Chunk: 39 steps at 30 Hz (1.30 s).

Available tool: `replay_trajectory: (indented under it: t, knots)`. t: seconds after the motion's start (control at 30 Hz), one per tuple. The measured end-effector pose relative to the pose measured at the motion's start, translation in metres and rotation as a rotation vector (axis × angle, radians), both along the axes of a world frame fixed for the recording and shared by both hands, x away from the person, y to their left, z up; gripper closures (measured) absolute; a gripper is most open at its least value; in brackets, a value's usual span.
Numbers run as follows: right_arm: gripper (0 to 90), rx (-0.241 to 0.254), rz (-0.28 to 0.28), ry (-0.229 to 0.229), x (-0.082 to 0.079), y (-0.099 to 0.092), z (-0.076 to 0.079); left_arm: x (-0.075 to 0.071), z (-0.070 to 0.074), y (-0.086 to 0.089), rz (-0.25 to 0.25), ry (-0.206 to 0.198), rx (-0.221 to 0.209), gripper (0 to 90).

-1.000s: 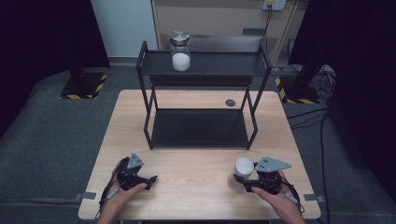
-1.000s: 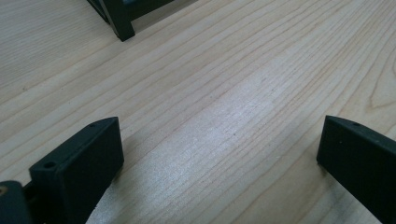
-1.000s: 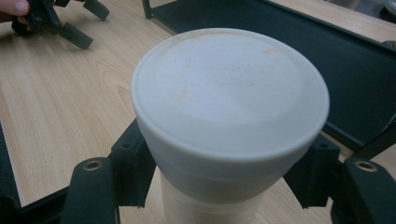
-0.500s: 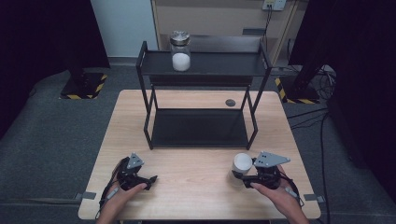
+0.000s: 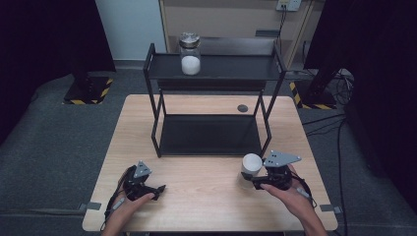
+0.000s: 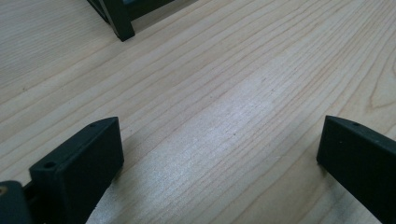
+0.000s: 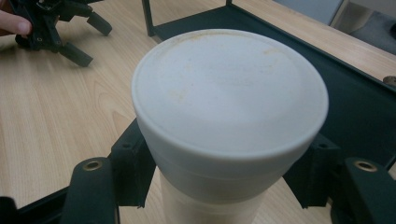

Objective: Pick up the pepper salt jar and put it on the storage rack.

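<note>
White jar (image 7: 229, 107) gripped by right gripper (image 5: 255, 178), left gripper (image 5: 152, 189) jaws apart

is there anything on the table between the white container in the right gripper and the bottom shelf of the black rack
Nothing visible. The right gripper is shut on the white container just in front of the black rack, and the bare wood up to the bottom shelf holds no object. The rack's front right leg stands close beside that path.
</note>
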State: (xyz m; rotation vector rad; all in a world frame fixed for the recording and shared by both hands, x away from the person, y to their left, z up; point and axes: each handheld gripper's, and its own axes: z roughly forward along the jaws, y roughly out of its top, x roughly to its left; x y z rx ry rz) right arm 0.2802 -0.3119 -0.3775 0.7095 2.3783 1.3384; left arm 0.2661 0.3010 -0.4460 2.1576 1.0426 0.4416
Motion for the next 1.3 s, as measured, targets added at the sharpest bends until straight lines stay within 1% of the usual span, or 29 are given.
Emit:
replay_trajectory:
  t: [0.17,0.3,0.5,1.0,1.3]
  knots:
    - [35.2,-0.013,0.005,-0.002,0.007,0.007,0.005,0.0,0.0,0.0,0.0,0.0,0.0,0.0]
    - [35.2,-0.01,0.008,-0.003,0.012,0.01,0.007,0.0,0.0,0.0,0.0,0.0,0.0,0.0]
    - [35.2,-0.008,0.013,0.007,0.021,0.012,0.011,0.0,0.0,0.0,0.0,0.0,0.0,0.0]
    - [35.2,-0.004,-0.007,0.004,0.039,0.019,0.02,0.0,0.0,0.0,0.0,0.0,0.0,0.0]
    - [35.2,-0.01,-0.018,-0.008,0.043,0.021,0.026,0.0,0.0,0.0,0.0,0.0,0.0,0.0]
